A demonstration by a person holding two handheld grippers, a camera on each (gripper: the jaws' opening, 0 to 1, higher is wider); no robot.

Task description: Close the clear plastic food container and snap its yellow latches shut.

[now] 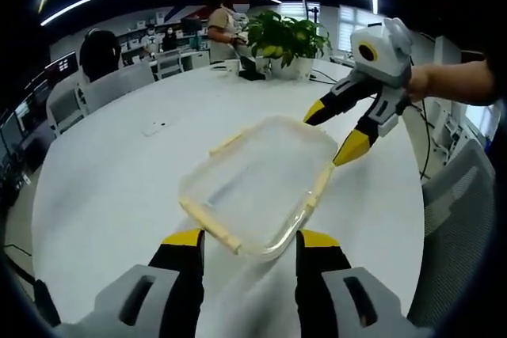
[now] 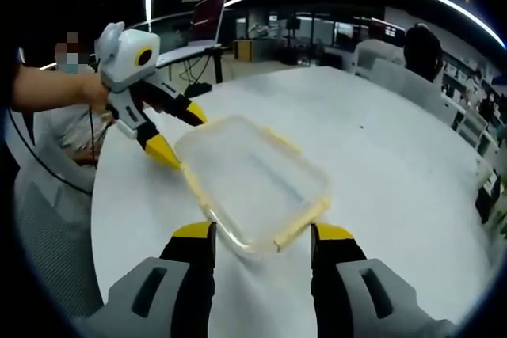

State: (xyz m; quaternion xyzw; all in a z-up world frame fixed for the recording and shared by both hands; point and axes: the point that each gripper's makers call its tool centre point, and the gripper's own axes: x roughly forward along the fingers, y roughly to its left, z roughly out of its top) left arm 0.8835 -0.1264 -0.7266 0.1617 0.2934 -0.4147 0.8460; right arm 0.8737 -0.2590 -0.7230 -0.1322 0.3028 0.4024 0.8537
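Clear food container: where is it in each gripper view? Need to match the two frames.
Left gripper view: container sits centre frame on the white table, just above the left gripper.
Right gripper view: container centre frame, just above the right gripper.
Shared landmark: the container's yellow latches along its rim.

— What does the left tool (image 1: 249, 241) look like?
— Grey housing, black jaws, yellow tips.
— And the right tool (image 2: 261, 235)?
— The same; its white-grey box carries a yellow-ringed lens.
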